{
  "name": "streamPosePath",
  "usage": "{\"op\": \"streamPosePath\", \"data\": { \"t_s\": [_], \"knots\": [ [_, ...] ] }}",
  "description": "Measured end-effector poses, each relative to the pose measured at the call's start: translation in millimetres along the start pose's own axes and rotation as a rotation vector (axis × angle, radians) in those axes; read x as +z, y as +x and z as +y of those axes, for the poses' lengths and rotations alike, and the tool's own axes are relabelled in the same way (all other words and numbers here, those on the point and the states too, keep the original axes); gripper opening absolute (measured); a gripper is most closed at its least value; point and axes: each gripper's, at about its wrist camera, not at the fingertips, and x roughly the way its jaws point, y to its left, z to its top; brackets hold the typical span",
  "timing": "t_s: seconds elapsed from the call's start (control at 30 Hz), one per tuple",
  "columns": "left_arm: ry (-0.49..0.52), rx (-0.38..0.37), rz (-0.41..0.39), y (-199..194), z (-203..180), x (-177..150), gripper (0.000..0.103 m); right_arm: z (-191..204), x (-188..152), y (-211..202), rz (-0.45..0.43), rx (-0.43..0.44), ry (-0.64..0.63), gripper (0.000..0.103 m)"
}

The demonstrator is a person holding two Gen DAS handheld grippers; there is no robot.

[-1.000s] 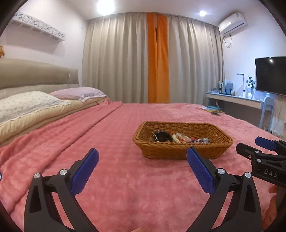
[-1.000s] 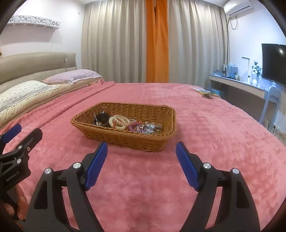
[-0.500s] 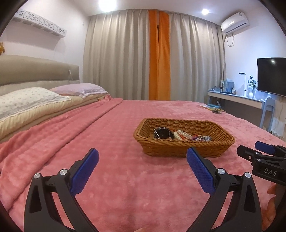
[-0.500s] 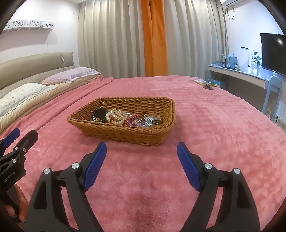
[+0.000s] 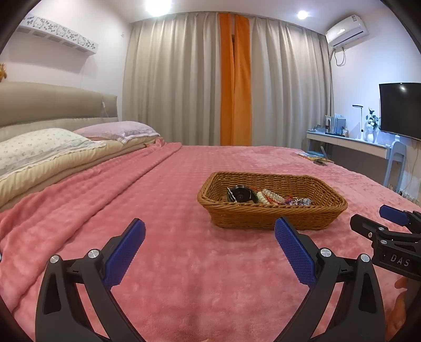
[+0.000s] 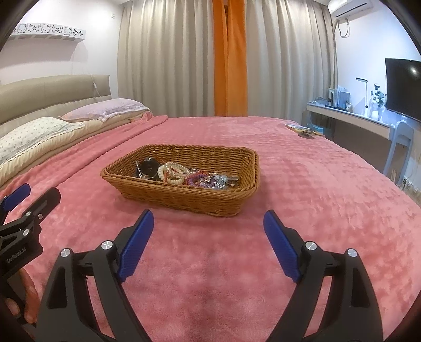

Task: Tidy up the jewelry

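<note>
Reading "DAS" on right gripper (image 5: 389, 223); both fingers released, right just widened; left gripper (image 5: 210, 244) empty

A wide bed (image 5: 184, 184) covered by a pink plush blanket (image 5: 210, 263) fills the lower half of the frame. At the left stand a beige padded headboard (image 5: 52, 102) and two pillows (image 5: 39, 147), one floral white, one pale lilac. Grey curtains (image 5: 179, 79) span the far wall, with an orange strip (image 5: 234, 79) in the middle. A white decorated shelf (image 5: 58, 29) hangs at upper left. Two ceiling lights (image 5: 158, 5) glow at the top. At upper right sits an air conditioner (image 5: 344, 29); below it, a white desk (image 5: 347, 142) with a lamp (image 5: 359, 118), a television (image 5: 400, 107) and a pale chair (image 5: 394, 163).
</note>
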Motion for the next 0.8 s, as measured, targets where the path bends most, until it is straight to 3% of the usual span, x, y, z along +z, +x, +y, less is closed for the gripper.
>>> {"op": "streamPosePath", "data": {
  "t_s": [0.8],
  "knots": [
    [0.01, 0.011, 0.007, -1.6, -0.9, 0.1, 0.095, 5.0, -2.2, -1.4, -0.003, 0.001, -0.021, 0.081]
  ]
}}
